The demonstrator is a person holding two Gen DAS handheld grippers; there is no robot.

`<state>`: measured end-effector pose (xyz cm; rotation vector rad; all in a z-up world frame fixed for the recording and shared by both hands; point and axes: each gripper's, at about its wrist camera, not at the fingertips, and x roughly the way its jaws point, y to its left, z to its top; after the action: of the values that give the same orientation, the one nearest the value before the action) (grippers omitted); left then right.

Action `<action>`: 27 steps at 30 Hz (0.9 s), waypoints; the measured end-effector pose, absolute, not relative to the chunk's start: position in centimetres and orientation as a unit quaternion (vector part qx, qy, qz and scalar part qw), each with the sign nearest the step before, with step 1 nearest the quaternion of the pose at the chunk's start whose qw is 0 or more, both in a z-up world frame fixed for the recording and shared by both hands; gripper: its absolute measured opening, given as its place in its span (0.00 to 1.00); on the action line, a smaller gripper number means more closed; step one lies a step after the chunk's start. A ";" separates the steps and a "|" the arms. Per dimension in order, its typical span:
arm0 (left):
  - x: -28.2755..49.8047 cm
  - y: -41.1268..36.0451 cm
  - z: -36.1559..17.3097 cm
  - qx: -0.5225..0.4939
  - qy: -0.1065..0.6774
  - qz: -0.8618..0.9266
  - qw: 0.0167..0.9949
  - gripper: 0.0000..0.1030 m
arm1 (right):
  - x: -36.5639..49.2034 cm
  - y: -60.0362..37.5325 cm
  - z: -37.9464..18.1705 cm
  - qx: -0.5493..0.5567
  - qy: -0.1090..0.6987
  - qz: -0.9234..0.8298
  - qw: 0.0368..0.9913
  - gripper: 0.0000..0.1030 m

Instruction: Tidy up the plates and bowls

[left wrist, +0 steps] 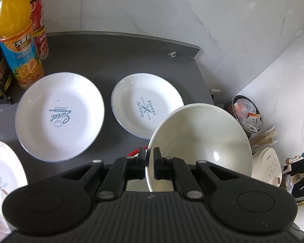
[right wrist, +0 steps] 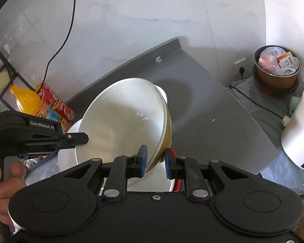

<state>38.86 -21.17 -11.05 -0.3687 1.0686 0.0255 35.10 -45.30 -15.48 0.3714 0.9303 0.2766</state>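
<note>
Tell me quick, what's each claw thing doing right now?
Left gripper: shut on the white bowl's rim.
Right gripper: open around the bowls' rims, not clamped.

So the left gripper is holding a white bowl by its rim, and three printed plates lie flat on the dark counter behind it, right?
Not quite: the left gripper does clamp the white bowl by its rim, but the left wrist view shows two printed plates behind it, the Sweet plate and the Bakery plate.

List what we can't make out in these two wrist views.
1. Flowered plate, left wrist view: cut off by the frame edge and the left gripper.
2. Yellow-sided bowl, right wrist view: mostly behind the white bowl.
3. Right gripper, right wrist view: bowl rims fill the gap, so grip is unclear.
4. Red-rimmed dish, right wrist view: hidden under that gripper.
</note>
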 end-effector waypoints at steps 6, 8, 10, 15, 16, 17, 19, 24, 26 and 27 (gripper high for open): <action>38.1 -20.7 -11.7 -0.173 0.514 0.019 0.840 0.05 | 34.7 -44.3 -15.7 0.162 0.458 0.142 0.862 0.17; 37.9 -20.5 -11.8 -0.171 0.517 0.020 0.839 0.05 | 34.5 -44.2 -15.7 0.160 0.462 0.146 0.860 0.17; 37.9 -20.3 -11.8 -0.170 0.520 0.019 0.837 0.05 | 34.3 -44.0 -15.7 0.157 0.465 0.149 0.858 0.17; 37.5 -20.3 -12.1 -0.161 0.532 0.018 0.831 0.07 | 33.9 -43.8 -16.0 0.152 0.477 0.156 0.851 0.18; 37.3 -20.2 -12.2 -0.160 0.535 0.019 0.829 0.07 | 33.8 -43.8 -16.1 0.151 0.480 0.157 0.850 0.18; 37.2 -20.1 -12.5 -0.162 0.539 0.019 0.827 0.07 | 33.7 -43.6 -16.2 0.149 0.482 0.158 0.849 0.18; 37.0 -19.8 -12.9 -0.168 0.543 0.019 0.822 0.07 | 33.7 -43.5 -16.5 0.147 0.488 0.159 0.845 0.18; 36.8 -19.7 -14.1 -0.170 0.556 0.026 0.813 0.07 | 33.6 -43.0 -17.0 0.134 0.500 0.161 0.840 0.18; 36.7 -19.7 -14.5 -0.171 0.560 0.028 0.810 0.07 | 33.7 -42.8 -17.3 0.131 0.507 0.160 0.837 0.18; 36.7 -19.8 -14.7 -0.172 0.562 0.029 0.808 0.07 | 33.8 -42.8 -17.4 0.130 0.511 0.160 0.835 0.18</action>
<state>36.71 -19.76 -14.67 -0.3683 1.2029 0.0614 33.79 -42.81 -17.42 0.2759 1.0818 0.3380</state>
